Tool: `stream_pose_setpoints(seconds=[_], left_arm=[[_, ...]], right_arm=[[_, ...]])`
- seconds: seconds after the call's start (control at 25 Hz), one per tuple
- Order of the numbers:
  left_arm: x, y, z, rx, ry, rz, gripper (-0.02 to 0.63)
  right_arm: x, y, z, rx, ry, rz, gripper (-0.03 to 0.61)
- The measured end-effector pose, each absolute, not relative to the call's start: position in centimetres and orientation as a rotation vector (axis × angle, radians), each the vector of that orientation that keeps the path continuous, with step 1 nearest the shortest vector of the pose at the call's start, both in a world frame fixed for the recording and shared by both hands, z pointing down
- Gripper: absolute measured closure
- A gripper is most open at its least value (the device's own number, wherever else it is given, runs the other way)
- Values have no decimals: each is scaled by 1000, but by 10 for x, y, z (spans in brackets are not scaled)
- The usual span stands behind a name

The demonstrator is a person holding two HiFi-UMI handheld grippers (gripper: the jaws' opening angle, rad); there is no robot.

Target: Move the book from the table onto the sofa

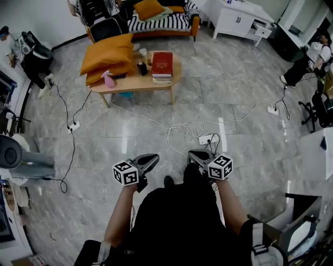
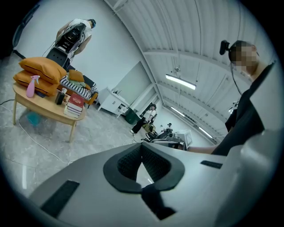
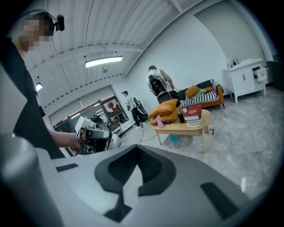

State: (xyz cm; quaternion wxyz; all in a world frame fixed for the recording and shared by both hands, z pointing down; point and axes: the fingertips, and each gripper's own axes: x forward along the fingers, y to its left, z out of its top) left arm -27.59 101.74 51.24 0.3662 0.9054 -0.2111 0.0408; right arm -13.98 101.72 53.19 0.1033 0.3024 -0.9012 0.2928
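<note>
both grippers are low in front of the person, well apart from the tabletop (image 1: 136, 82).
left gripper (image 1: 151, 158): fingers (image 2: 126, 162) clenched tip to tip, nothing between them.
right gripper (image 1: 195, 155): same, fingers (image 3: 153, 166) pressed together, empty.
red book (image 1: 162, 63) lies flat on top of a small stack of books (image 1: 162, 79) at the right end of the wooden tabletop, untouched.
just left of the stack: a dark bottle (image 1: 142, 68) and a white cup (image 1: 143, 52).
pink spray bottle (image 1: 108, 79) stands near the front left edge.
two orange cushions (image 1: 106, 56) are piled on the left end of the tabletop.
sofa (image 1: 193, 23) sits just behind the table, with a black-and-white striped cover and another orange cushion (image 1: 148, 9) on it.
tiled floor (image 1: 250, 135) between the grippers and the table has loose white cables and a white power strip (image 1: 207, 138).
white cabinet (image 1: 239, 20) is right of the sofa.
</note>
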Motion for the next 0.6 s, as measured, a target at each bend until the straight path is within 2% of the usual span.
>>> stream_pose_setpoints(seconds=[0.6], left_arm=[[-228, 957, 525, 2284, -595, 139, 603]], right_arm=[[-96, 944, 540, 745, -2686, 947, 572]])
